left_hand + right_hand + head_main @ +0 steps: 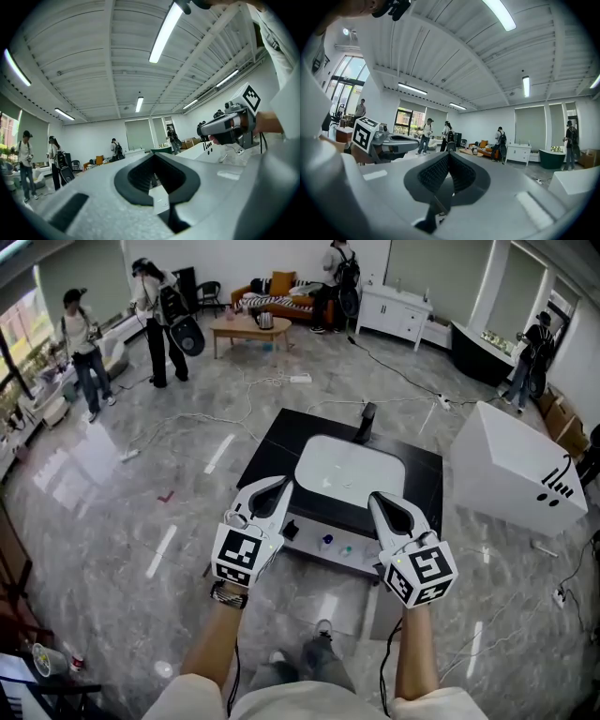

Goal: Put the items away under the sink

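Ahead, small items (327, 542) run left-to-right before the sink (349, 470)

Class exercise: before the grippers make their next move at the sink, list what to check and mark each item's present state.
1. Left gripper empty: ok.
2. Right gripper empty: ok.
3. Jaws apart, ready to grasp: not ok, both pairs together.
4. Small items in view by the sink front: ok.
5. Space under the sink open: cannot tell, hidden from above.
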Motion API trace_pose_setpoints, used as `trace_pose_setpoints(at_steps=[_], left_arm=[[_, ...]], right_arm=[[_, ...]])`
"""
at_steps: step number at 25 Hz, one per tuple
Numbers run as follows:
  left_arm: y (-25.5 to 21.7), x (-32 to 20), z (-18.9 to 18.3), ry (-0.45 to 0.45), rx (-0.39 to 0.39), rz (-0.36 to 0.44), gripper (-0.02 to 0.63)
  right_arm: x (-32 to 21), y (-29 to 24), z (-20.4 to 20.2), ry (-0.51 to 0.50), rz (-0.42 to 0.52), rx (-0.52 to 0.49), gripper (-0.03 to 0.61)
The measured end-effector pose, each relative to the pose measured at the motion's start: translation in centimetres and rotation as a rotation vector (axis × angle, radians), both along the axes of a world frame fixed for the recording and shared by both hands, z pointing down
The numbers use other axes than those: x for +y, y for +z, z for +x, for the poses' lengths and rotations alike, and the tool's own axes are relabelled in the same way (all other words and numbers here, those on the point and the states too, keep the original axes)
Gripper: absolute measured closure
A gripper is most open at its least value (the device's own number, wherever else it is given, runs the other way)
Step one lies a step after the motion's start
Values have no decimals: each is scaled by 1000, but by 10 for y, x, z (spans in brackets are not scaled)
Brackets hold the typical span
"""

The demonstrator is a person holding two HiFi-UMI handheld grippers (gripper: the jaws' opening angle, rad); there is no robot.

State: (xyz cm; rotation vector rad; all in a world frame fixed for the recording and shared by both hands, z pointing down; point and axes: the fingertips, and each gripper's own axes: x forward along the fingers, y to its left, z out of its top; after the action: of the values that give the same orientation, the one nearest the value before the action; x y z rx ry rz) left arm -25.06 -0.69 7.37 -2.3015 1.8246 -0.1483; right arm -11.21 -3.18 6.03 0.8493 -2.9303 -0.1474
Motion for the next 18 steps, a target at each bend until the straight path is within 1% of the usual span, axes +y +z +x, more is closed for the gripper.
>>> trace_pose_setpoints(at_steps=[3, 8, 15, 18], left_arm=[[-7, 24, 7, 11, -13, -2, 609], [-18, 56, 7, 17, -31, 15, 609], [-30, 84, 0, 6, -36, 29, 609], [-35, 94, -5, -1, -35, 46, 609]], right_arm=[[24, -8, 4, 2, -13, -12, 572], [59, -20, -3, -17, 4, -7, 572], [86, -25, -18, -48, -1, -3, 572], [93, -26, -20, -36, 7, 9, 572]])
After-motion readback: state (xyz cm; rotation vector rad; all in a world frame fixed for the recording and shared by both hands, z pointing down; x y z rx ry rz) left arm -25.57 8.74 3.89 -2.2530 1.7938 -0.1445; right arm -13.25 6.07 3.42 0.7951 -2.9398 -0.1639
